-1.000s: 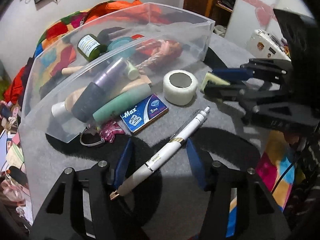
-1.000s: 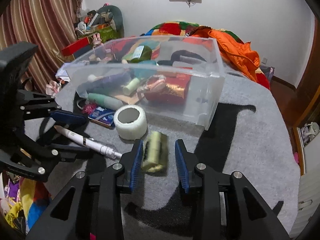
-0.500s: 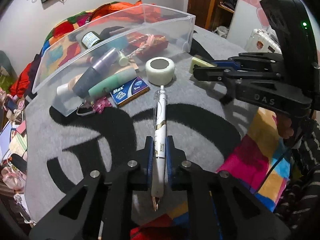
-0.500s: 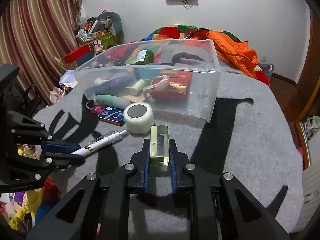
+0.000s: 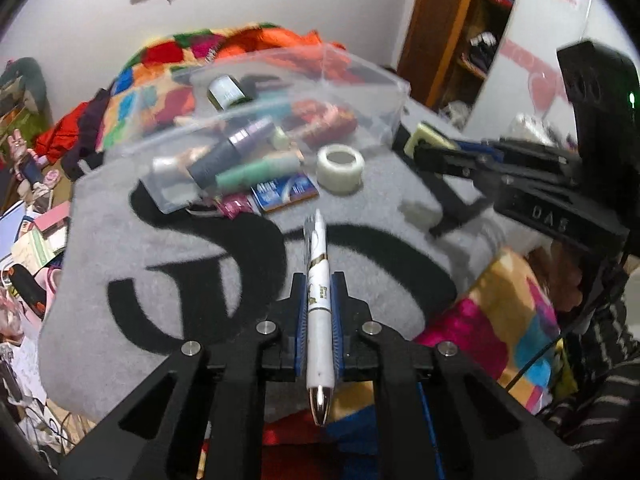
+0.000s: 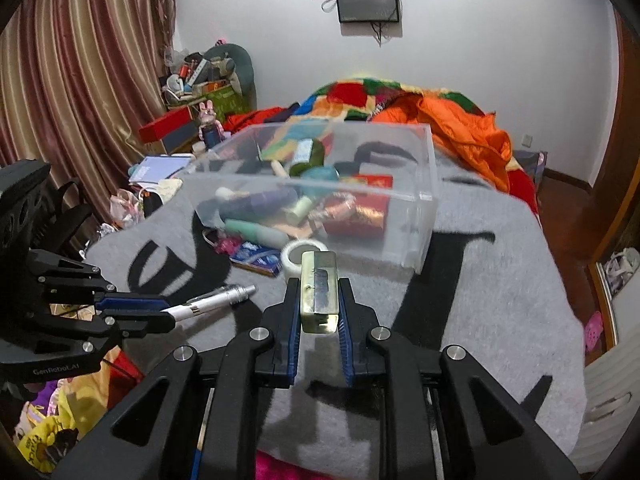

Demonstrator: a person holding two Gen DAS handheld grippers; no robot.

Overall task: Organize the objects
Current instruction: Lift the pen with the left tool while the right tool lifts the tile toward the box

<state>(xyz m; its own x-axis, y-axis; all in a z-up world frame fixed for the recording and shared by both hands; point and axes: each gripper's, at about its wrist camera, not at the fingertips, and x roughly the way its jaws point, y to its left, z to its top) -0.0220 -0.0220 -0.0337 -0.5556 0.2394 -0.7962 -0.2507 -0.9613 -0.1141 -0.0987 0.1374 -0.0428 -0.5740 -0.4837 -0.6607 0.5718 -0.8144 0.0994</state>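
White pen (image 5: 319, 312) clamped along left gripper (image 5: 319, 316), tip toward camera, lifted off grey blanket (image 5: 120, 240). Yellowish block (image 6: 319, 292) pinched in right gripper (image 6: 319, 312), likewise raised. Clear bin (image 6: 424, 208) at 12 o'clock, likely drop target. Tape roll (image 5: 340, 164), blue packet (image 5: 285, 192) at bin's near wall, unsorted.

I was in a lived-in bedroom: quilt-heaped bed (image 6: 400, 96), striped curtains (image 6: 80, 80), wall-mounted screen (image 6: 368, 2) beyond my claw.
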